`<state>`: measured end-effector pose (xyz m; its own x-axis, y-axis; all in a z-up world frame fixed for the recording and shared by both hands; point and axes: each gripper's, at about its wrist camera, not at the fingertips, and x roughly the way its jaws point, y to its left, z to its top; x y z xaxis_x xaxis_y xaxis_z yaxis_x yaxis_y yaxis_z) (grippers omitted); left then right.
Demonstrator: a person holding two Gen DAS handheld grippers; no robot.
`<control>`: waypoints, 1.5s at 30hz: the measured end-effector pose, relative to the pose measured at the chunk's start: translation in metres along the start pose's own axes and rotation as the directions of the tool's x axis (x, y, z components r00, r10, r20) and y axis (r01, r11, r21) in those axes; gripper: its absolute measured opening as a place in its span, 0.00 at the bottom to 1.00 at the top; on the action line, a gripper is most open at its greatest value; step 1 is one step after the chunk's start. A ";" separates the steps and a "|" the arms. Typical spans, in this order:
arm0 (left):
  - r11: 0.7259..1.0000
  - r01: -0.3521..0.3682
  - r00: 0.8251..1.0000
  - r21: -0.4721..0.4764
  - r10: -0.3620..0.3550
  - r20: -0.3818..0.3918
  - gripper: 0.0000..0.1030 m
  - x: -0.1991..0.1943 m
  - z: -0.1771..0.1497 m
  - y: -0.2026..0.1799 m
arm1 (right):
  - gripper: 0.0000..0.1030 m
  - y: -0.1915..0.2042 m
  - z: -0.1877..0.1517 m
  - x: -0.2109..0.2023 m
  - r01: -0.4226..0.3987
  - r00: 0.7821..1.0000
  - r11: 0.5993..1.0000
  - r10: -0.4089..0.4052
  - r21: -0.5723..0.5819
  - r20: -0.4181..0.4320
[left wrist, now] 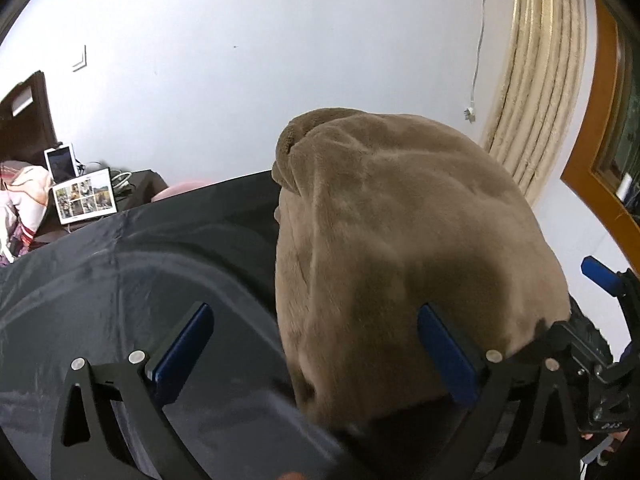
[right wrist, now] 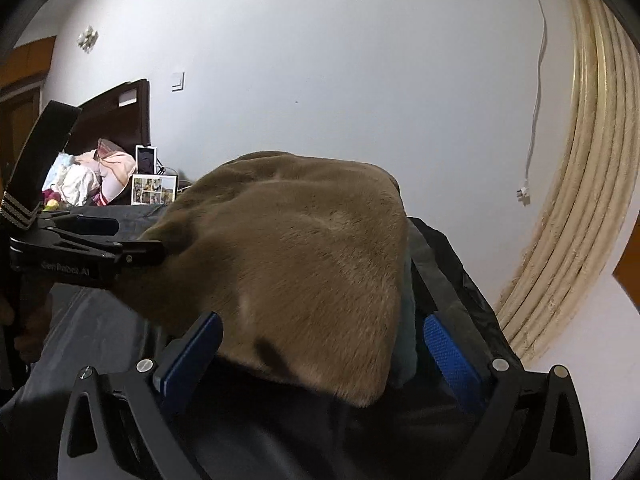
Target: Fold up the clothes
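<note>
The brown fleece garment (left wrist: 400,240) lies folded in a thick pile on the bench (left wrist: 120,280), which is draped in dark sheeting. The left gripper (left wrist: 316,344) has its jaws wide apart and clamped on nothing; the pile's left edge lies between them, reaching past the right-hand pad. The right gripper (right wrist: 324,344) also has its jaws spread wide, the pile's near right corner between them, unpinched.
</note>
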<state>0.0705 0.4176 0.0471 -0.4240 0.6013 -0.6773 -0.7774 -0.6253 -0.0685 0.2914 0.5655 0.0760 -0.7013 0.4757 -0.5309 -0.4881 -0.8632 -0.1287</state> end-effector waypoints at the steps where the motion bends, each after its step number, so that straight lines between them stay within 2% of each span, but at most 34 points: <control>1: 1.000 -0.012 1.000 0.006 0.012 0.004 0.99 -0.004 -0.003 -0.003 | 0.99 0.003 -0.002 -0.003 0.005 1.000 1.000 -0.005 -0.003 -0.003; 7: 0.997 -0.050 0.999 0.059 0.050 -0.003 0.99 -0.024 -0.020 -0.022 | 0.99 0.013 -0.011 -0.019 0.011 1.000 1.000 -0.011 0.003 -0.005; 13: 0.994 -0.069 0.997 0.088 0.067 0.026 0.99 -0.045 -0.026 -0.030 | 0.99 0.013 -0.008 -0.035 0.014 1.000 1.000 -0.014 0.027 0.016; 26: 0.991 -0.080 0.994 0.110 0.072 0.077 0.99 -0.066 -0.018 -0.043 | 0.99 0.021 -0.003 -0.067 0.041 0.996 0.999 -0.042 0.011 0.079; 45: 0.985 -0.097 0.987 0.140 0.078 0.137 0.99 -0.098 -0.015 -0.066 | 0.99 0.012 0.002 -0.100 0.066 0.988 0.997 -0.070 0.034 0.136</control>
<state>0.1704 0.3932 0.1071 -0.5431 0.6133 -0.5735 -0.7898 -0.6050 0.1009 0.3546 0.5075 0.1297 -0.7293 0.5537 -0.4019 -0.5509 -0.8236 -0.1350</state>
